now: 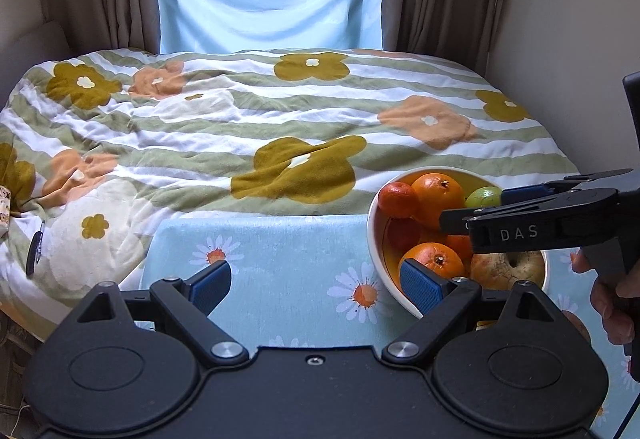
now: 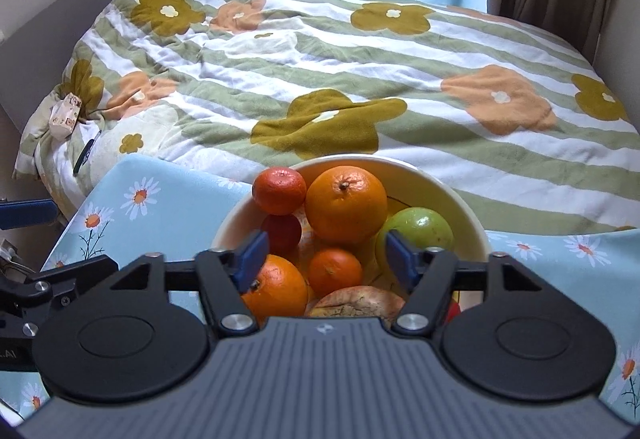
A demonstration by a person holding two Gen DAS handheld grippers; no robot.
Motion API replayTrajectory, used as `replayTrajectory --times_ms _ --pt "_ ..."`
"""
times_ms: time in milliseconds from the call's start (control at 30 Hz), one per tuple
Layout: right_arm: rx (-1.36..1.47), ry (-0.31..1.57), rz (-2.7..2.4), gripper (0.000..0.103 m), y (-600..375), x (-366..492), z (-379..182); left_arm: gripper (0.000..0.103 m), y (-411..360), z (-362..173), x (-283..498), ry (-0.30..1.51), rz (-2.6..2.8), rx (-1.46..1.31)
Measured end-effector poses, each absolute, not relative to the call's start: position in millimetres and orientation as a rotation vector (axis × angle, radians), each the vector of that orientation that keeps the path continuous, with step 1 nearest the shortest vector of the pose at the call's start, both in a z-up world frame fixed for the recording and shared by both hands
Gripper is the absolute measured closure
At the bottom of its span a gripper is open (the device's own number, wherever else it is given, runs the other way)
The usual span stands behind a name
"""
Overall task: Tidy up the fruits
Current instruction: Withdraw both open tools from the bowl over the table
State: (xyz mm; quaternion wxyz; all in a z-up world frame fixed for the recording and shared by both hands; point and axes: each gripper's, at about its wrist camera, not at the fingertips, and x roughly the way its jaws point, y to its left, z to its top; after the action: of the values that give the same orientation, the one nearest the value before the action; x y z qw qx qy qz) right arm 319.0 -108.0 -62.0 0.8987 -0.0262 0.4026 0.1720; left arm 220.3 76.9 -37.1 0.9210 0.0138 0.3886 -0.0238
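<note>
Tongs, left (image 1: pixel 316 283) and right (image 2: pixel 324 257), both spread empty near round glossy bowl (image 2: pixel 472 223) of dimpled oranges (image 2: pixel 346 203).

I count one white bowl (image 2: pixel 472 223) on the daisy-print cloth. In it I see two large oranges, one at the back (image 2: pixel 346 203) and one at the front left (image 2: pixel 276 289). Three smaller reddish-orange mandarins show: one on the rim side (image 2: pixel 279 190), a darker one beneath it (image 2: pixel 282 233), one in the middle (image 2: pixel 335 271). One green apple (image 2: pixel 420 229) sits right, and one mottled brownish fruit (image 2: pixel 356 303) lies nearest me.
</note>
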Motion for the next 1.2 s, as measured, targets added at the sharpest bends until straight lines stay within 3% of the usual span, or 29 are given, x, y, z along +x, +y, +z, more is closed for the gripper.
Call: replayTrajectory --times_ms 867,1200 --pt "-0.006 0.735 0.227 0.002 -134.0 230.4 22.9 0.009 75.2 17.1 172.7 0.7 -0.111 0.004" --pt "0.024 0.696 0.164 0.0 -157.1 182.5 28.8 0.009 63.0 28.0 139.9 0.655 -0.129 0.014"
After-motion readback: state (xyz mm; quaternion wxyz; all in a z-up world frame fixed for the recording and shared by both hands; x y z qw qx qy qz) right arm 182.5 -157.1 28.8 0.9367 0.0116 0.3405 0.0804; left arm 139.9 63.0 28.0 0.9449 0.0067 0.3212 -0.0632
